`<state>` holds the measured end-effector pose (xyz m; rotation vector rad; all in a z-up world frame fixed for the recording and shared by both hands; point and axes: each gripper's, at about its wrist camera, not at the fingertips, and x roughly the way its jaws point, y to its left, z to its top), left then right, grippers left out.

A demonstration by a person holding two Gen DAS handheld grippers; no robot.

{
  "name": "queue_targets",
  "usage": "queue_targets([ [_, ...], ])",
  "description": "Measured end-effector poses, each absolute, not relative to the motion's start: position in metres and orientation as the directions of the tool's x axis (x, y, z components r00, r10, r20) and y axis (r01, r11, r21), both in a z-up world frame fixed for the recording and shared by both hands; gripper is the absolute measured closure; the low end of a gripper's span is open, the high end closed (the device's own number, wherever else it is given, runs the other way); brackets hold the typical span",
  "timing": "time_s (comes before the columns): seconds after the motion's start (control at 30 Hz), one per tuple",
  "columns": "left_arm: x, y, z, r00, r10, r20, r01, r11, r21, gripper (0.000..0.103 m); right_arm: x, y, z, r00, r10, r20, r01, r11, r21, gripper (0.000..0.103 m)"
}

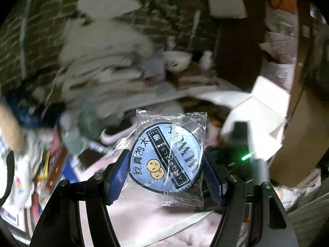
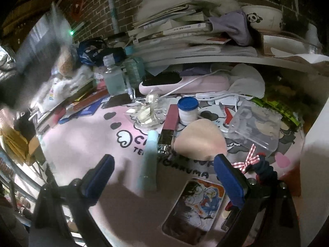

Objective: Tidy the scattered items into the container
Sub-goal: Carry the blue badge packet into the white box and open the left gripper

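A round pale-blue embroidered patch (image 1: 166,156) in a clear plastic wrapper stands between the blue pads (image 1: 121,170) of my left gripper (image 1: 165,164), which is shut on it, above the pink mat (image 1: 144,212). The surroundings in the left wrist view are motion-blurred. My right gripper (image 2: 163,162) hangs open over the pink cartoon mat (image 2: 86,140) with nothing between its fingers. Just beyond it lie a light-blue tube (image 2: 150,160), a beige pad (image 2: 200,142), an illustrated card (image 2: 195,203) and a red-checked bow on a navy scrunchie (image 2: 253,162).
A blue-capped white jar (image 2: 187,111), a dark red box (image 2: 170,121), a clear plastic box (image 2: 255,123) and a pink hairbrush (image 2: 181,82) crowd the mat's far side. Books (image 2: 181,33) and a panda bowl (image 2: 262,18) fill a shelf. A white box (image 1: 261,119) and cardboard (image 1: 304,135) stand at right.
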<state>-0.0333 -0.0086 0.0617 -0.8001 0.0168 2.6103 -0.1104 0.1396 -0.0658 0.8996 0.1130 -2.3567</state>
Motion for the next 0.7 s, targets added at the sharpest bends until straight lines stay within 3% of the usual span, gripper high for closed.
queue_targets([
  [0.33, -0.027, 0.083, 0.116, -0.699, 0.517, -0.495, -0.581, -0.814, -0.030, 0.039, -0.114, 0.139, -0.071, -0.608, -0.495, -0.621, 0.567, -0.818, 0.097, 0.007],
  [0.7, -0.073, 0.198, 0.099, -0.543, 0.558, -0.627, -0.689, -0.723, -0.046, 0.038, -0.113, 0.140, -0.071, -0.590, -0.536, -0.603, 0.599, -0.792, 0.118, 0.007],
])
